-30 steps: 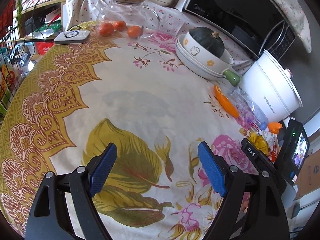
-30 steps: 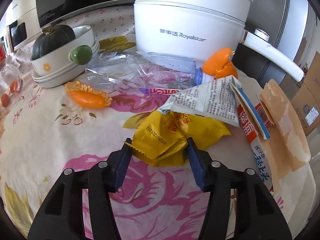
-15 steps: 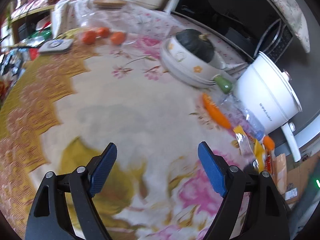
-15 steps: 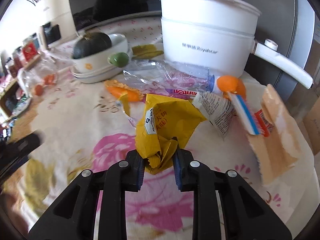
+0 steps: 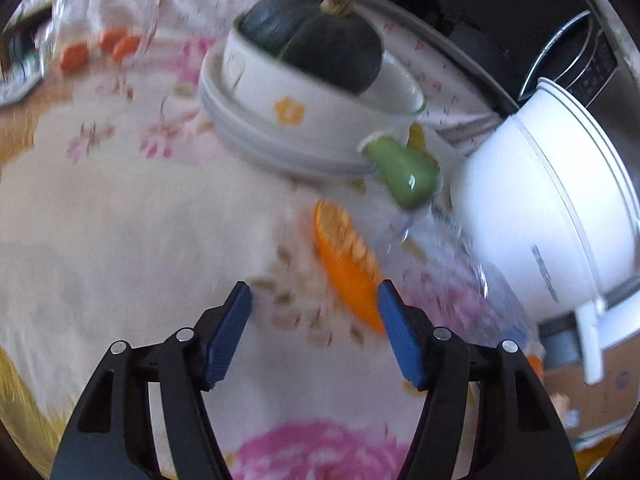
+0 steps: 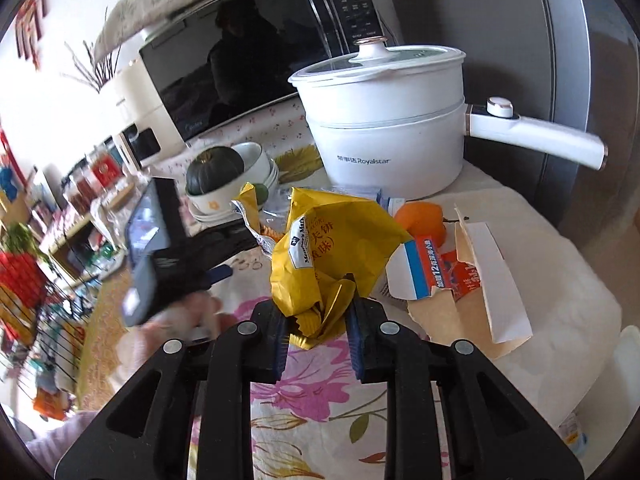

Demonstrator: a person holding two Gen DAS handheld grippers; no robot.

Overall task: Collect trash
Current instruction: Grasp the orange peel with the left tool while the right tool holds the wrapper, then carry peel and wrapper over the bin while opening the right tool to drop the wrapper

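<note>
My right gripper (image 6: 316, 312) is shut on a crumpled yellow snack wrapper (image 6: 332, 248) and holds it above the flowered tablecloth. My left gripper (image 5: 314, 306) is open and empty, low over the cloth, with an orange peel (image 5: 346, 264) just ahead of its right finger. A clear crushed plastic bottle (image 5: 452, 264) lies beyond the peel, against the white pot. In the right wrist view a torn red, white and blue carton (image 6: 436, 272), brown paper (image 6: 472, 308) and another orange peel (image 6: 424, 220) lie on the cloth. The left gripper's body (image 6: 168, 240) shows at the left there.
A white Royalstar pot (image 6: 392, 132) with a long handle stands at the back. A white bowl holding a dark green squash (image 5: 316, 44) sits on stacked plates. Small oranges (image 5: 100, 46) lie far left. A microwave (image 6: 256, 72) stands behind.
My right gripper has closed on the yellow wrapper and lifted it off the cloth. My left gripper has moved forward and right, toward the orange peel and bowl, staying open.
</note>
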